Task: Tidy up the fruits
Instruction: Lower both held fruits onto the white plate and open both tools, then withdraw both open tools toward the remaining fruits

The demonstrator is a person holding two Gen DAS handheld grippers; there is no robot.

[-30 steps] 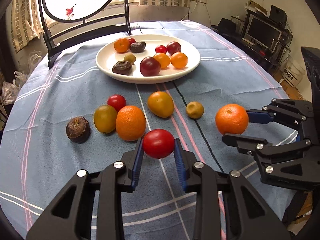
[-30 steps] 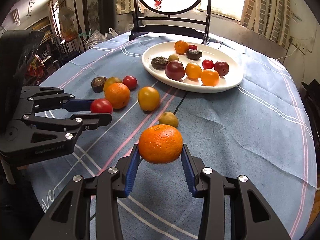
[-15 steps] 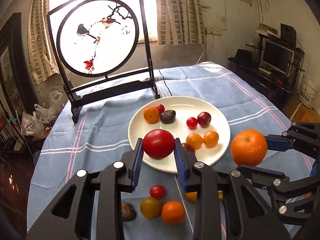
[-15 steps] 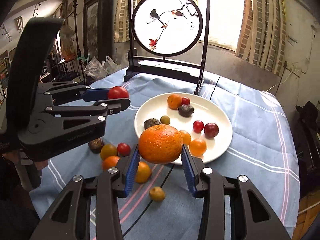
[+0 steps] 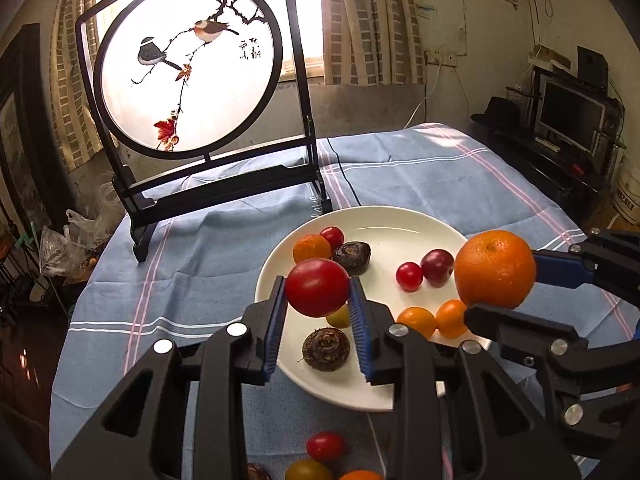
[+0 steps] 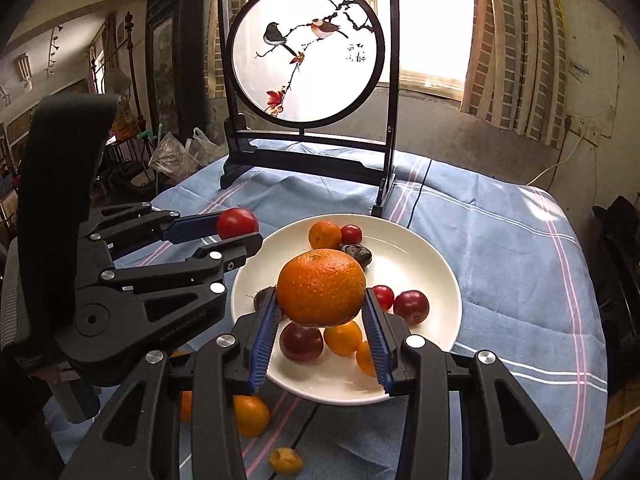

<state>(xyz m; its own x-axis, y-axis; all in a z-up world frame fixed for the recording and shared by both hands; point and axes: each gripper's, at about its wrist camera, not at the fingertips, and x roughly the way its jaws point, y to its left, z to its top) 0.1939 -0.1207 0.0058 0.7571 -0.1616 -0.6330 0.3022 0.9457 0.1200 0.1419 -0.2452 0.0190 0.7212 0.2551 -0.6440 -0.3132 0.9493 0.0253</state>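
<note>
My left gripper (image 5: pixel 318 298) is shut on a red tomato (image 5: pixel 317 287), held in the air over the near left part of the white plate (image 5: pixel 404 232). To its right, my right gripper (image 6: pixel 322 312) is shut on a large orange (image 6: pixel 322 286), above the plate's (image 6: pixel 436 264) near side. The plate holds several small fruits: a small orange (image 5: pixel 311 247), tomatoes, dark chestnut-like fruits (image 5: pixel 326 349) and a plum (image 6: pixel 411 306). In the right wrist view the left gripper (image 6: pixel 240 236) with its tomato (image 6: pixel 237 222) hangs at the plate's left rim.
A round bird-painted screen in a black stand (image 5: pixel 188 68) rises behind the plate on the blue striped tablecloth (image 5: pixel 420 164). Loose fruits lie on the cloth in front of the plate: a red tomato (image 5: pixel 325 445), an orange fruit (image 6: pixel 250 415) and a small yellow one (image 6: pixel 285 461).
Both grippers rose from the cloth and moved forward over the plate, each carrying its fruit. The loose fruits have dropped to the bottom of the views.
</note>
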